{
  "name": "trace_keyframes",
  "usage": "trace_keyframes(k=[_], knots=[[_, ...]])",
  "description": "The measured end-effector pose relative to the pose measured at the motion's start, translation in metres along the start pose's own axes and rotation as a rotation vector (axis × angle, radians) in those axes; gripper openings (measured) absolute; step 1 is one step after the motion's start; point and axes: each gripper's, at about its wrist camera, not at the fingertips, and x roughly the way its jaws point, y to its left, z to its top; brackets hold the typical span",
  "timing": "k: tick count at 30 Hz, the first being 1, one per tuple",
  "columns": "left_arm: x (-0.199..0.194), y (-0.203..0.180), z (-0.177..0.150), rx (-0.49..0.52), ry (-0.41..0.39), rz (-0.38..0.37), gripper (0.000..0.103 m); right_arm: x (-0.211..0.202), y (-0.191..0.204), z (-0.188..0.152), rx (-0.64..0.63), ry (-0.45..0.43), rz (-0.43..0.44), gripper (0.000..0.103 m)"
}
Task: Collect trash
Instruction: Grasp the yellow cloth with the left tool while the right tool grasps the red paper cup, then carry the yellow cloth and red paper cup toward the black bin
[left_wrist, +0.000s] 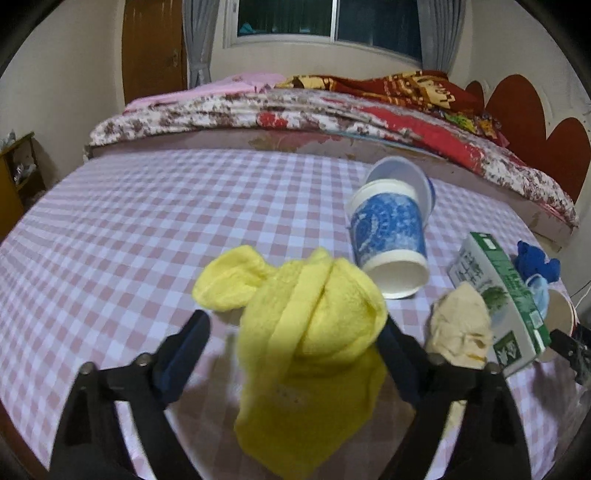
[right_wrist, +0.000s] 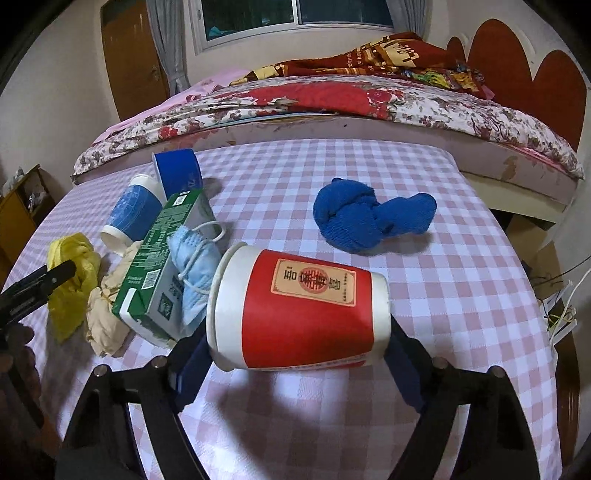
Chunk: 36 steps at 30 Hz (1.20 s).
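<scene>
Lying on its side at the lower centre of the right wrist view, the red paper cup (right_wrist: 299, 314) sits between the fingers of the right gripper (right_wrist: 295, 354); the left pad meets its rim end and the right pad its base, so the claw appears pinched on the cup. At centre left a green carton (right_wrist: 155, 266) leans over a pale blue face mask (right_wrist: 192, 266), with a blue patterned cup (right_wrist: 129, 214) behind them. A knotted blue cloth (right_wrist: 369, 218) rests apart at upper right on the checked tablecloth (right_wrist: 461, 295). In the left wrist view, the left gripper (left_wrist: 295, 354) straddles a yellow cloth (left_wrist: 310, 332) at lower centre: the right finger touches it, the left finger stands clear, so the claw is spread. A cream crumpled wad (left_wrist: 458, 325) lies just right of it.
</scene>
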Motion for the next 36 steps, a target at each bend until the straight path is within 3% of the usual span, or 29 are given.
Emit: trace_keyframes(k=[1, 2, 5, 19, 36], knots=[[0.004, 0.002, 0.000, -0.006, 0.017, -0.027, 0.053, 0.000, 0.000, 0.000, -0.004, -0.001, 0.001, 0.085], [0.007, 0.004, 0.001, -0.012, 0.033, -0.042, 0.039, 0.000, -0.001, 0.000, -0.008, -0.002, 0.002, 0.085], [0.000, 0.006, -0.001, -0.017, 0.011, -0.049, 0.027, -0.004, -0.001, -0.001, -0.026, -0.014, -0.007, 0.085], [-0.067, -0.009, -0.020, 0.000, -0.084, -0.083, 0.023, -0.055, -0.021, -0.008, -0.041, -0.089, -0.056, 0.085], [-0.113, -0.076, -0.046, 0.107, -0.123, -0.163, 0.023, -0.118, -0.048, -0.043, -0.012, -0.131, -0.107, 0.085]])
